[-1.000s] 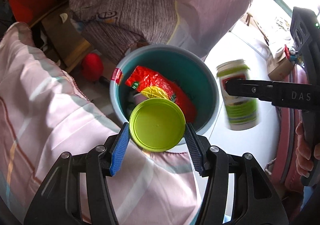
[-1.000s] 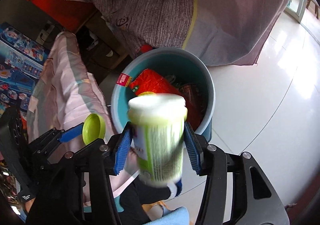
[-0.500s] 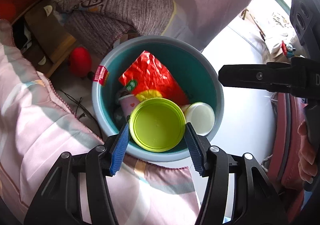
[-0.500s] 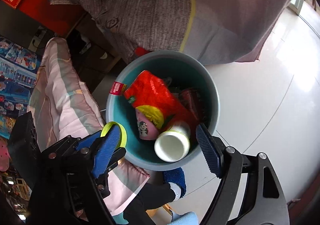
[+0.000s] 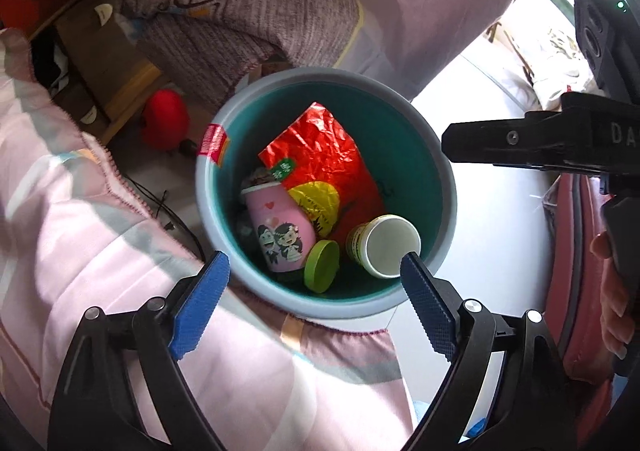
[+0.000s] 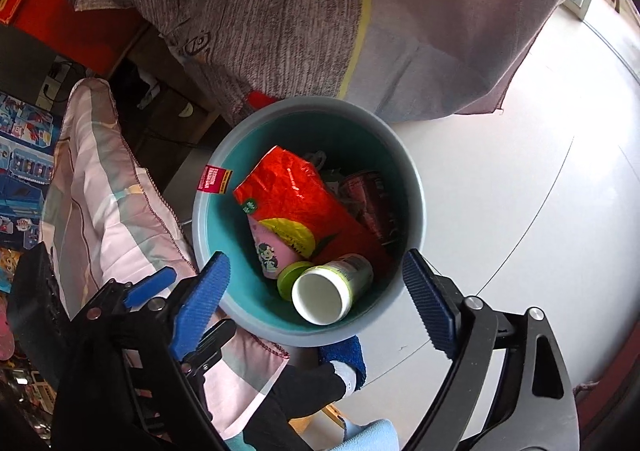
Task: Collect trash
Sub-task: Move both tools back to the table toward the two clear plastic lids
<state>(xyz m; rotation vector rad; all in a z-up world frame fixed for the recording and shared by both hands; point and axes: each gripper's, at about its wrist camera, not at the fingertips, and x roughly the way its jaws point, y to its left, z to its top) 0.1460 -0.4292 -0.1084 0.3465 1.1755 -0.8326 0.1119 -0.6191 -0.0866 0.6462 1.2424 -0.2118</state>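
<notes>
Green lid (image 5: 321, 266) and cup (image 5: 384, 245) lie binned (image 5: 440, 175); both grippers (image 5: 314, 305) (image 6: 316, 305) hang apart, empty, above it

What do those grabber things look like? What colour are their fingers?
Both grabbers have black plastic frames with silver screws. The left gripper has two blue fingers with a bumpy ribbed surface. The right gripper has the same blue ribbed fingers. Seen from the left camera, its black side carries white letters that start "DA". A bare hand shows behind it.
</notes>
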